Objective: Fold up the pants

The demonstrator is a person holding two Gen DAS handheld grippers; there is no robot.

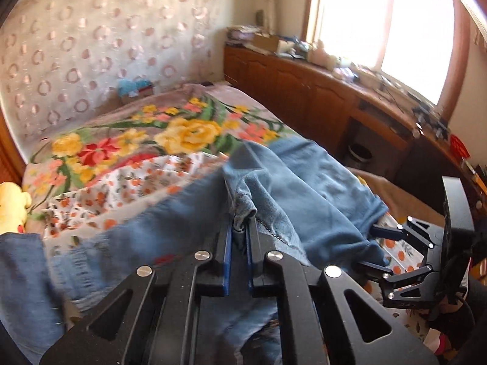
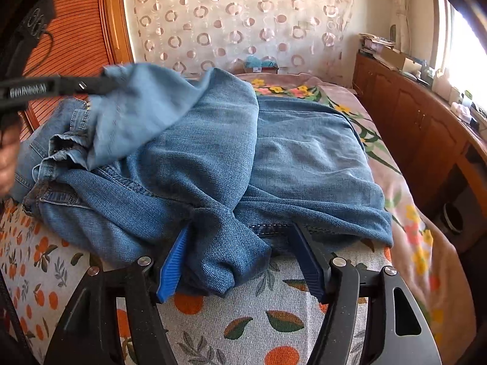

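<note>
To the far left of the right gripper point(image 2: 240, 261), the left gripper point(image 2: 100, 83) is seen raised above the bed, its jaws closed tight on a hem of the pants point(image 2: 188, 158); in the left wrist view the same pinch is shown, a small bunch of denim point(image 1: 243, 213) being clamped between the blue pads point(image 1: 227, 258); a hand point(image 2: 7, 155) is partly seen at the left edge behind it. The pants are lying in a loose heap on the orange-print cover point(image 2: 243, 313), directly ahead of both grippers, with one leg lifted by the left one. The right gripper is held wide open, a fold of denim lying between its fingers but not pressed; a grip is judged not yet made there.

The step in hand is judged to be the carrying over of the lifted leg; it is best done if a second hem or seam is taken by the right gripper at the same height, so that the cloth is drawn flat and not twisted; the seam just ahead of the right finger point(image 2: 307, 261) can be used as a guide line.

To the right of the right gripper the floral blanket point(image 2: 392, 182) runs to the bed's edge, and beyond it a wooden cabinet point(image 2: 404, 115) stands near; open room is judged larger ahead, toward the curtain point(image 2: 237, 21).
</note>
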